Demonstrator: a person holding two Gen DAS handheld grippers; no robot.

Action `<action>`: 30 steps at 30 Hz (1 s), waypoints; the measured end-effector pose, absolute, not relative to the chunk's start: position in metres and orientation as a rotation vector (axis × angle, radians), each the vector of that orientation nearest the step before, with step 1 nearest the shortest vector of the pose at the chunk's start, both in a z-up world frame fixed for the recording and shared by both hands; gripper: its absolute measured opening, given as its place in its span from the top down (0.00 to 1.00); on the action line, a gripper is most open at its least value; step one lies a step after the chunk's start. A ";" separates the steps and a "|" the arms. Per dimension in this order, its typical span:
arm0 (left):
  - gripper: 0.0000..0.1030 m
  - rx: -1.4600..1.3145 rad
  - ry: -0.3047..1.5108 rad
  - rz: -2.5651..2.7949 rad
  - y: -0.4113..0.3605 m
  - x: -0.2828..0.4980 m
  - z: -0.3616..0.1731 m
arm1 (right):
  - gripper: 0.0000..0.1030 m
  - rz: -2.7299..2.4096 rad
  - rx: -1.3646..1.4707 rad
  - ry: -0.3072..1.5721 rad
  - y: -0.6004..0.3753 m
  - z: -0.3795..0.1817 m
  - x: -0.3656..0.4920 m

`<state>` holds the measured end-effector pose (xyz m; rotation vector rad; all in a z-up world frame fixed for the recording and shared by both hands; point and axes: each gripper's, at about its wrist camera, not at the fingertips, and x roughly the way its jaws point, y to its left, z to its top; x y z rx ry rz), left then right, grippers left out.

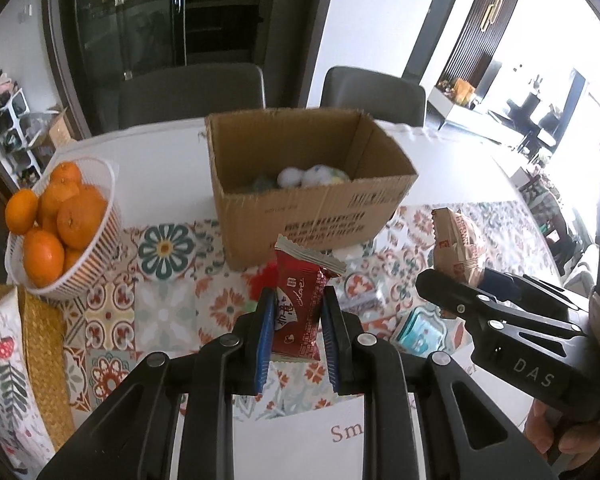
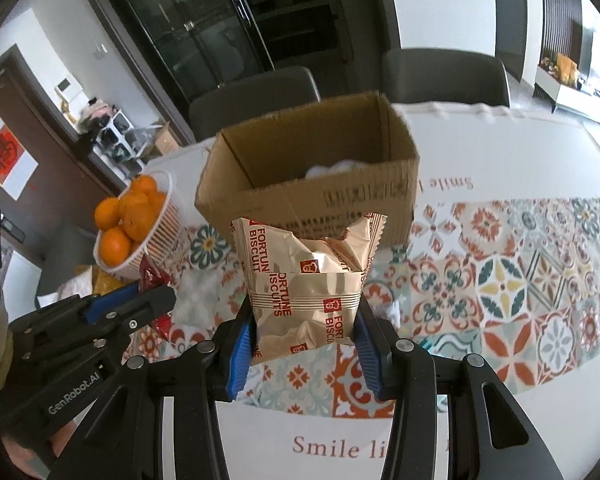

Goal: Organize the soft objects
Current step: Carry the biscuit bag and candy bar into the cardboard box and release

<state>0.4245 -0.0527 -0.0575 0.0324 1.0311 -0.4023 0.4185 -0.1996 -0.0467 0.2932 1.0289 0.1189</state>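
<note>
Jaws pinch packets; only left view shows teal packet.

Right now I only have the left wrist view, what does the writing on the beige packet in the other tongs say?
Observer: The beige packet reads Fortune Biscuits, in red.
Operator: Is it gripped squarely?
Observer: The right tongs pinch its lower part, and its torn top stands upright before the cardboard box.
Operator: What is the full table print?
Observer: The table reads Smile li, then the tongs cover the rest.
</note>
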 end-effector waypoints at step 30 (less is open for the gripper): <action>0.77 -0.001 0.920 -0.416 -0.075 0.485 0.000 | 0.55 0.181 0.277 0.862 -0.227 0.015 0.478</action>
